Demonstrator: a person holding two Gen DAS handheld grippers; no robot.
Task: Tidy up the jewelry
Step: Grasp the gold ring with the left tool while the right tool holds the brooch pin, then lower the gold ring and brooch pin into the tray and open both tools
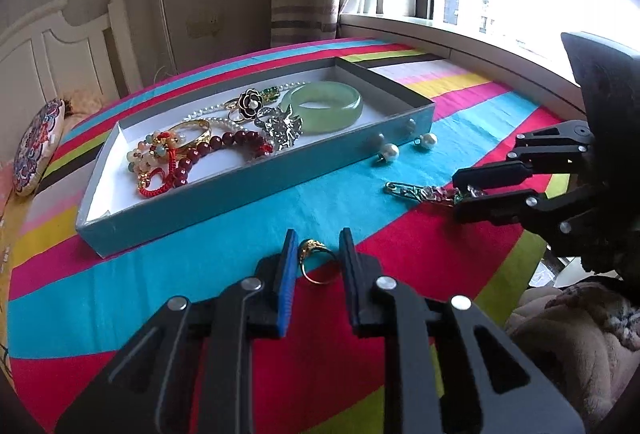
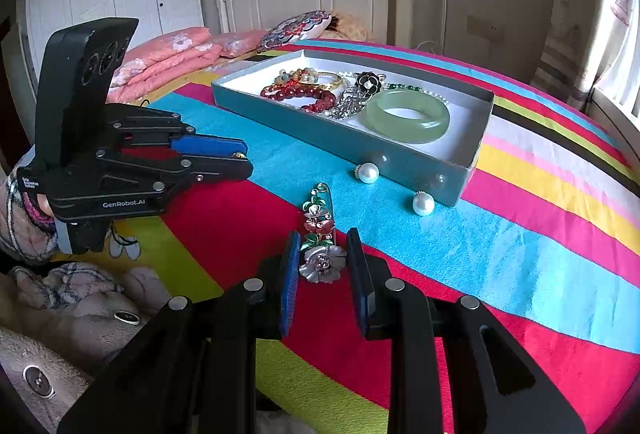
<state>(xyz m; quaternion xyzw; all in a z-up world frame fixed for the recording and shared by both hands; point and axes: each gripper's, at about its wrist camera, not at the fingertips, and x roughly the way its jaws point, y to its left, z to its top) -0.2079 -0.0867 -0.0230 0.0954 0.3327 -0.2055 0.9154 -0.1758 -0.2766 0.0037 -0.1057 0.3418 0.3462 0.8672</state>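
At lower centre, a gold ring (image 1: pixel 316 261) is straddled by the released left gripper (image 1: pixel 319 242). The flower brooch (image 2: pixel 320 234) is flanked by the released right gripper (image 2: pixel 323 248), its long axis pointing up-frame toward the box (image 2: pixel 400 158).
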